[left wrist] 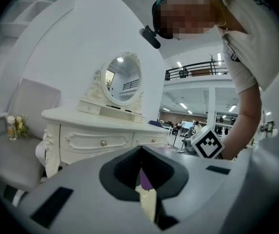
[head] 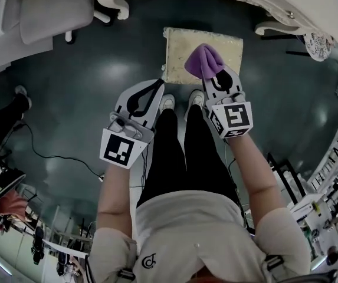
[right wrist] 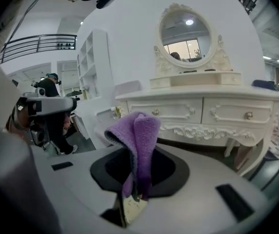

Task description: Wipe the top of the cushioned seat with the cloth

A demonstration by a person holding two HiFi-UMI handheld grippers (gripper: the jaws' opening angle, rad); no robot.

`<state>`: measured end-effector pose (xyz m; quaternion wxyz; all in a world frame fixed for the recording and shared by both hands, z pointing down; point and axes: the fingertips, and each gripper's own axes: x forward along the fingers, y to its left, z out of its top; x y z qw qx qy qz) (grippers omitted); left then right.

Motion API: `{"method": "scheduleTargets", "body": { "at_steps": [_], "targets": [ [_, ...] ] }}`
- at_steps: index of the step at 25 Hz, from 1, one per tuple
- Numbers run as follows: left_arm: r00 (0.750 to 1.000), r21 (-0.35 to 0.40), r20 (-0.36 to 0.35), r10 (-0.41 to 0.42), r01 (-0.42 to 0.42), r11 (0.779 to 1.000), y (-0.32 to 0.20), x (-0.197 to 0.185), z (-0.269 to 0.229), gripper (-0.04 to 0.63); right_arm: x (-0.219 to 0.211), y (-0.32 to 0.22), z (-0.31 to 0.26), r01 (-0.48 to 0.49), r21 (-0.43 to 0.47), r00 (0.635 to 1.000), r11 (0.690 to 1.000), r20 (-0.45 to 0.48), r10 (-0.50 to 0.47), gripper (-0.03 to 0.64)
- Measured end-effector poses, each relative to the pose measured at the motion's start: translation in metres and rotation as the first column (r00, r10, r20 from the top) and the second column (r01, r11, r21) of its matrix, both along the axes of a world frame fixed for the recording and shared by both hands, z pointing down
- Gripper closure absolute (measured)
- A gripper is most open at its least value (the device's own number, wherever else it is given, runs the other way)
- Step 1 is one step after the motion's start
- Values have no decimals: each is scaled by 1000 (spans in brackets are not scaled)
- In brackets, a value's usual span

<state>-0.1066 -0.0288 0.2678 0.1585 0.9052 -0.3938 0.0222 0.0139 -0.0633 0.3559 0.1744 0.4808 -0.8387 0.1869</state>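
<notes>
Over the dark floor (head: 98, 69), right tongs (right wrist: 135, 191) clamp a bunched purple cloth (head: 204, 61); left tongs (head: 155, 86) pressed together.

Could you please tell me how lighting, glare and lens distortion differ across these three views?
Head view: dim, with soft glare patches on the dark floor and fisheye curving at the edges. Left gripper view: bright, white wall nearly washed out, black vignette corners. Right gripper view: evenly lit, purple cloth sharp, a lamp glint in the oval mirror.
</notes>
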Motion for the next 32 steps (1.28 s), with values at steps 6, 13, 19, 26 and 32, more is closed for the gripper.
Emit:
{"method": "scheduleTargets", "body": {
  "at_steps": [6, 13, 19, 26, 32],
  "targets": [
    [997, -83, 21, -68, 70, 994, -15, -4, 88, 581, -7, -9, 99, 25, -96, 1000, 995, -10, -26, 540],
    [992, -148, -25, -120, 115, 982, -20, -18, 155, 582, -33, -35, 176, 118, -223, 993, 968, 22, -116, 540],
    [994, -164, 7, -107, 107, 981, -10, -13, 182, 582, -41, -45, 218, 130, -282, 990, 951, -12, -139, 539],
    [995, -134, 43, -85, 90, 987, -10, -6, 180, 582, -47, -56, 245, 129, -400, 984, 907, -62, -167, 537],
    [993, -149, 58, -102, 109, 983, -7, -7, 186, 582, -46, -63, 258, 140, -475, 979, 869, -68, -195, 534]
  ]
}}
